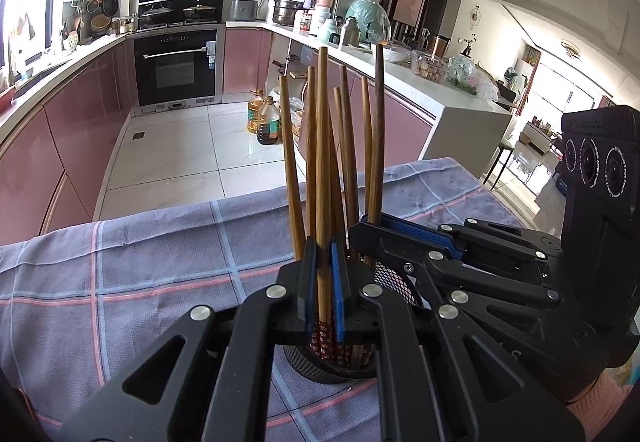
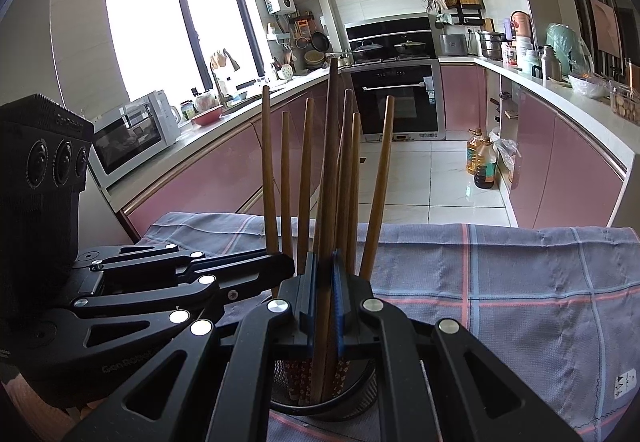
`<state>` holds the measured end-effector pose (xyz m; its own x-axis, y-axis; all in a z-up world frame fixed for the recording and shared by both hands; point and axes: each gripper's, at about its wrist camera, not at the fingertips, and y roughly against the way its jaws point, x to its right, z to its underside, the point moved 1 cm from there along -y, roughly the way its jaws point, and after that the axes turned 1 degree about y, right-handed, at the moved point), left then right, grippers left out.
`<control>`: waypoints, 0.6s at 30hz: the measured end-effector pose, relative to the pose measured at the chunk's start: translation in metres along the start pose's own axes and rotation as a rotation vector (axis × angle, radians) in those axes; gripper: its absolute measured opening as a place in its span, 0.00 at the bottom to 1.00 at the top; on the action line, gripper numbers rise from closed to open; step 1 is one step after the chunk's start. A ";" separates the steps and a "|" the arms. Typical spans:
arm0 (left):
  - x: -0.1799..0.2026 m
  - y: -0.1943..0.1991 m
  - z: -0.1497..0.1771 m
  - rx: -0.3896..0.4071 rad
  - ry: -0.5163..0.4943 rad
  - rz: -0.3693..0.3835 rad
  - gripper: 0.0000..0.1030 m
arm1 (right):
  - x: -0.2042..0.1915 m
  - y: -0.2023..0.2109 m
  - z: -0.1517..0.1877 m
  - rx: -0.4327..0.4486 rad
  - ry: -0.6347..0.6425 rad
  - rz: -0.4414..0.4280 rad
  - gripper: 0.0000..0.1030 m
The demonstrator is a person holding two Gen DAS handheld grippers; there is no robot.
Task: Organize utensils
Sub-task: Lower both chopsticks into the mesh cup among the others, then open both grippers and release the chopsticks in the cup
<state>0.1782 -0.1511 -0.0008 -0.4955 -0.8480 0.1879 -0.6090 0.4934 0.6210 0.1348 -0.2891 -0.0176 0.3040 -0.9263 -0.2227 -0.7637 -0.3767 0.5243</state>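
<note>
The right gripper (image 2: 324,302) clamped upright wooden chopsticks (image 2: 329,169) standing in a black mesh holder (image 2: 320,400) on the checked cloth (image 2: 500,282); the left gripper (image 2: 276,266) reached in beside them

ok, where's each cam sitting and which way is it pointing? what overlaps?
Left wrist: rides the left gripper, looking along its fingers over the black mesh holder toward the oven; fingers shut on one chopstick; the right gripper enters from the right.
Right wrist: rides the right gripper, same heading, window at left; fingers shut on chopsticks; the left gripper enters from the left.
Shared: holder, chopstick bundle, checked cloth, oven.
</note>
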 end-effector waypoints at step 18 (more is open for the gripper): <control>-0.012 0.000 0.010 0.009 0.018 -0.005 0.11 | -0.005 0.005 0.002 0.013 0.004 -0.007 0.08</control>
<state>0.1776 -0.1391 -0.0111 -0.4809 -0.8540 0.1986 -0.6169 0.4906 0.6155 0.1282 -0.2861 -0.0153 0.3117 -0.9236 -0.2230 -0.7689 -0.3831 0.5118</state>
